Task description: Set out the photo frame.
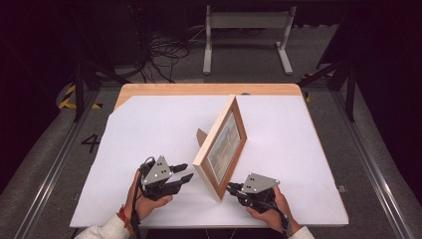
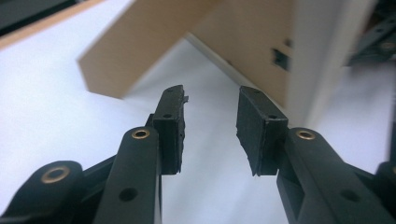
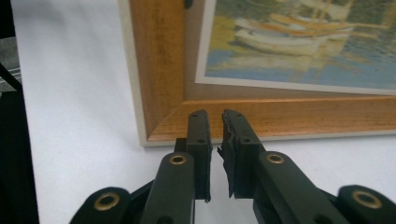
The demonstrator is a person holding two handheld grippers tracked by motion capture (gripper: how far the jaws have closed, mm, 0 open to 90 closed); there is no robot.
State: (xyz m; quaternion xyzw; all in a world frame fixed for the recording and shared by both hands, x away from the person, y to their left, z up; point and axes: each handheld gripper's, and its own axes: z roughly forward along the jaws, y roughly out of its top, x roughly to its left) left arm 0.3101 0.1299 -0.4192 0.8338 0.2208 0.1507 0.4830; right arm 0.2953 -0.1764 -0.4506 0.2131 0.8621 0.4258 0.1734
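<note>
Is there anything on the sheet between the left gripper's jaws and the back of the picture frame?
Nothing: in the left gripper view, bare white sheet separates the left gripper from the picture frame and its prop.

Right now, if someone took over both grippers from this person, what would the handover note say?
Left gripper: jaws open with nothing between them, behind the picture frame, aimed toward its back and its fold-out stand.
Right gripper: jaws nearly shut with nothing between them, tips close to the frame's near lower corner on the picture side; whether they touch it I cannot tell.
Frame: standing upright on the white table cover, propped on its stand, painting of boats facing the right gripper.
Done: frame stands on its own, neither gripper holds it.
Left: probably only a nudge or check of the frame, then pull both grippers away.
</note>
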